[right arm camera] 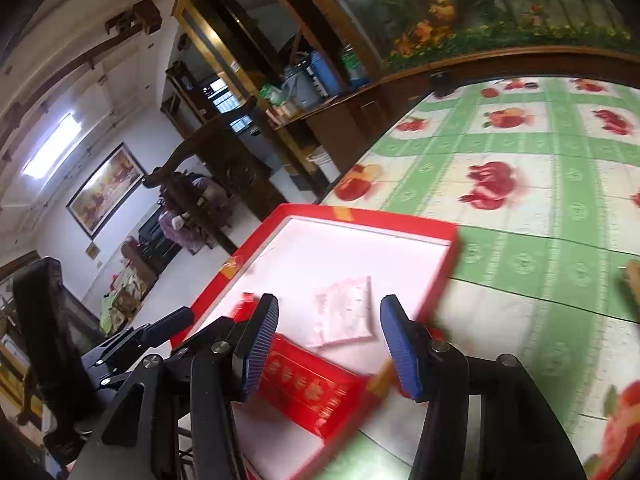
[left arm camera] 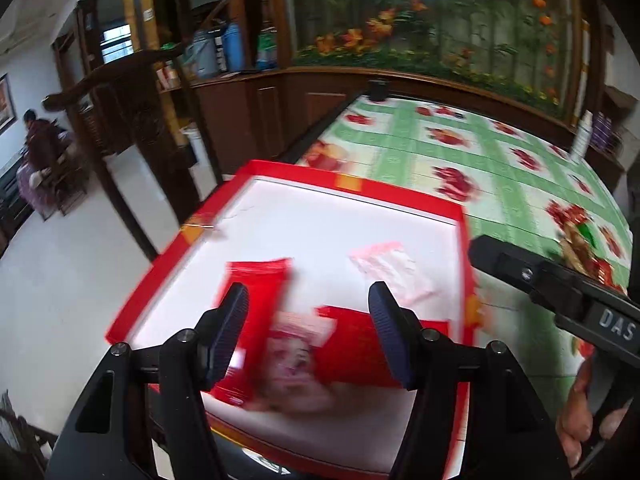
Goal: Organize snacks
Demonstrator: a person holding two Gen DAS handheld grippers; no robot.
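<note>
A red-rimmed tray [left arm camera: 400, 194] with a white floor sits at the near left corner of the worktop [left arm camera: 500, 152], which is covered by a green-checked cloth printed with red fruit. In the left wrist view the left gripper [left arm camera: 308, 336] fills the lower middle of the frame, its blue-padded jaws apart and released, pressing on nothing; below and between them, blurred, lie a long red snack packet [left arm camera: 260, 292], a pink-and-white packet [left arm camera: 296, 356] and a flat red packet [left arm camera: 356, 348], all resting on the tray floor. A pale pink packet [left arm camera: 390, 270] lies further up the tray toward its right rim. The right gripper [left arm camera: 560, 292] enters that frame at the right edge as a black bar, with part of a hand [left arm camera: 580, 412] at lower right. In the right wrist view the right gripper [right arm camera: 328, 344] is at lower centre, jaws spread and empty, above the pale pink packet [right arm camera: 346, 312] and a red packet with gold print [right arm camera: 312, 392], both lying in the tray [right arm camera: 400, 220].
</note>
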